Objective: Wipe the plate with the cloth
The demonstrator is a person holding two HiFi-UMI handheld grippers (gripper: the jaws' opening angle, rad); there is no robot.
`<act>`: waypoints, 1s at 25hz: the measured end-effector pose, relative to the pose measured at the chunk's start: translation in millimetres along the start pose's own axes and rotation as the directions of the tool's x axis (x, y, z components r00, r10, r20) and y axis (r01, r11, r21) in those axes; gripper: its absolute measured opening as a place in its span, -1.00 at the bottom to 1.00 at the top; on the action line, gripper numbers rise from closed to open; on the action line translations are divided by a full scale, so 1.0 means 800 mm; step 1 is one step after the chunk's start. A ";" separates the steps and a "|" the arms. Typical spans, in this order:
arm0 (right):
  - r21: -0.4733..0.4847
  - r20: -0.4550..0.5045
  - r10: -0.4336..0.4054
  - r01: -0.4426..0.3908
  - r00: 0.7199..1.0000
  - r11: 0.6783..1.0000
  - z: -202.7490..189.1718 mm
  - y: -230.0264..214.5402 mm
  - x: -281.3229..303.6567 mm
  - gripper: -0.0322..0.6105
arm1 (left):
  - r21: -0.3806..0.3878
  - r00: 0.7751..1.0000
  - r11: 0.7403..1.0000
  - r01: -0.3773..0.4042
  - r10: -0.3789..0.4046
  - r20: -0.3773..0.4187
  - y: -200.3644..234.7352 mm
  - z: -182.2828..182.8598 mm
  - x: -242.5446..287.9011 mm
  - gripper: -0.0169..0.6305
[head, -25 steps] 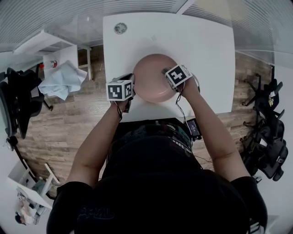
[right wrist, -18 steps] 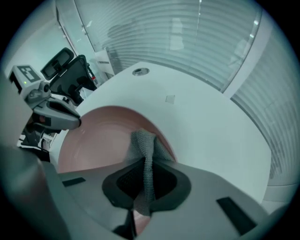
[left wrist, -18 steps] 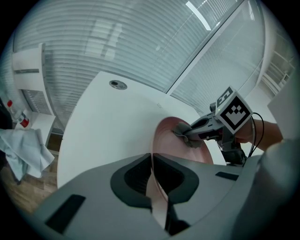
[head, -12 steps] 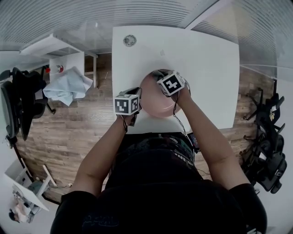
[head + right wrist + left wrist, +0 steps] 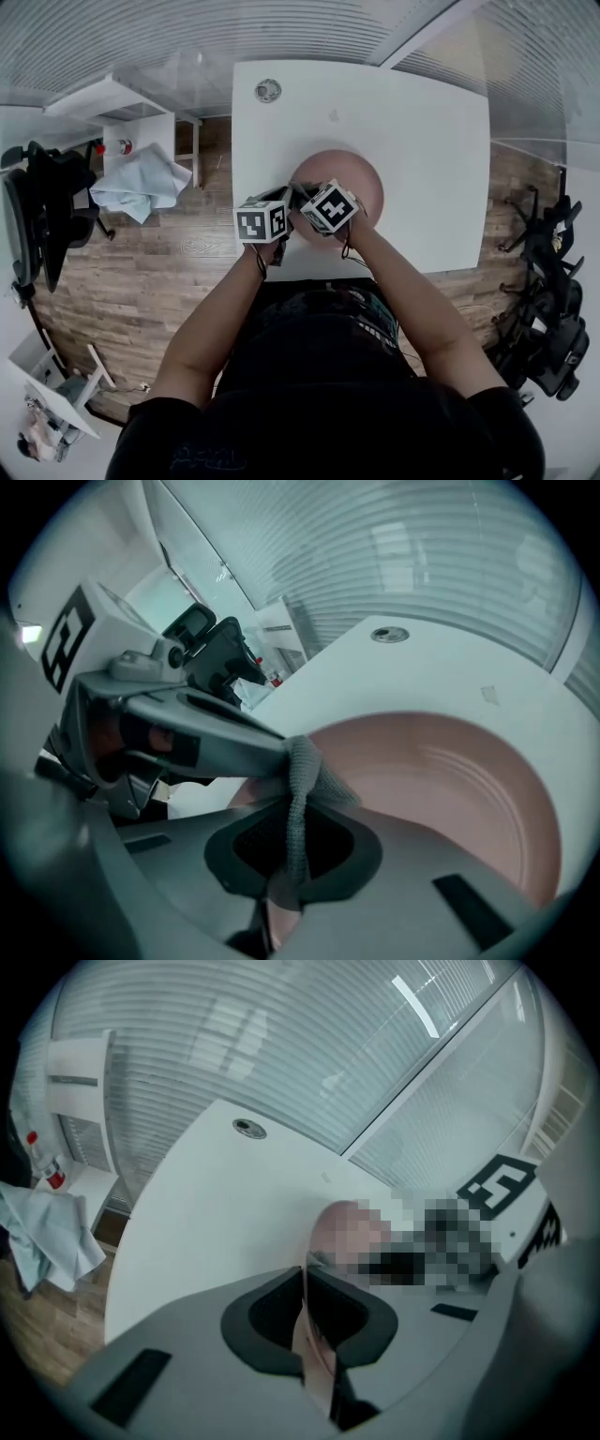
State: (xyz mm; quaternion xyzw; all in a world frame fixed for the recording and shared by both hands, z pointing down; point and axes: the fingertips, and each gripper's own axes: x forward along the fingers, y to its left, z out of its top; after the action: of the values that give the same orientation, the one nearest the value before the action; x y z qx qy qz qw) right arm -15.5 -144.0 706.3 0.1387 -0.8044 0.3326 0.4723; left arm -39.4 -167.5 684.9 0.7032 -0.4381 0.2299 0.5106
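Note:
A pink plate (image 5: pixel 354 180) lies on the white table (image 5: pixel 422 112). My left gripper (image 5: pixel 279 214) stands at the plate's near left edge. In the left gripper view its jaws (image 5: pixel 305 1279) are shut on the thin pink rim (image 5: pixel 314 1358). My right gripper (image 5: pixel 317 214) is just right of the left one, over the plate's near left part. In the right gripper view a grey knitted cloth (image 5: pixel 302 789) is pinched between its jaws (image 5: pixel 292 810) and rests on the plate (image 5: pixel 459 780), close to the left gripper (image 5: pixel 197 728).
A round cable grommet (image 5: pixel 268 90) sits in the table's far left corner. Left of the table a white shelf holds a light blue cloth (image 5: pixel 141 183) and a red-capped bottle (image 5: pixel 120 147). Black chairs (image 5: pixel 553 309) stand at the right, another (image 5: pixel 37 216) at the left.
My right gripper has swept with the cloth from the plate's right side across to its near left, next to the left gripper. The left gripper has kept its hold on the rim.

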 end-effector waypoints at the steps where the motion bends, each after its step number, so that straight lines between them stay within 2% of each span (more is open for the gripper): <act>1: 0.002 -0.006 0.018 -0.018 1.000 1.000 -0.006 0.010 0.002 -0.80 | -0.001 1.000 1.000 -0.002 0.002 0.003 0.000 0.000 0.000 -0.86; 6: 0.016 -0.043 0.076 -0.075 0.996 0.997 -0.047 0.046 0.004 -0.80 | -0.005 1.000 1.000 -0.008 0.008 0.013 0.001 0.002 0.002 -0.86; 11: 0.010 -0.149 0.039 -0.038 0.988 0.999 -0.099 0.050 -0.013 -0.80 | 0.016 1.000 1.000 -0.012 0.012 0.014 0.002 0.003 0.001 -0.86; 16: -0.021 -0.289 -0.041 0.037 0.956 0.999 -0.150 0.019 -0.045 -0.80 | 0.030 1.000 0.999 -0.015 0.015 0.000 0.000 0.003 0.002 -0.86; 19: -0.048 -0.350 -0.132 0.123 0.927 0.991 -0.172 -0.019 -0.067 -0.80 | 0.047 1.000 0.999 -0.015 0.015 -0.005 -0.001 0.004 0.003 -0.86; 22: -0.052 -0.359 -0.222 0.218 0.907 0.975 -0.177 -0.063 -0.087 -0.80 | 0.055 1.000 0.998 -0.016 0.017 -0.009 0.000 0.003 0.003 -0.86; 25: -0.048 -0.323 -0.295 0.295 0.899 0.954 -0.163 -0.104 -0.101 -0.80 | 0.066 1.000 0.998 -0.013 0.014 -0.016 -0.001 0.003 0.003 -0.86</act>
State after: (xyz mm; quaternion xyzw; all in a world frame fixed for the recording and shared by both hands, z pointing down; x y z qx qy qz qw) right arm 158.1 -126.1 714.7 0.2023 -0.6844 0.2763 0.6437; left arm -37.4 -170.4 685.6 0.7147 -0.4309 0.2535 0.4891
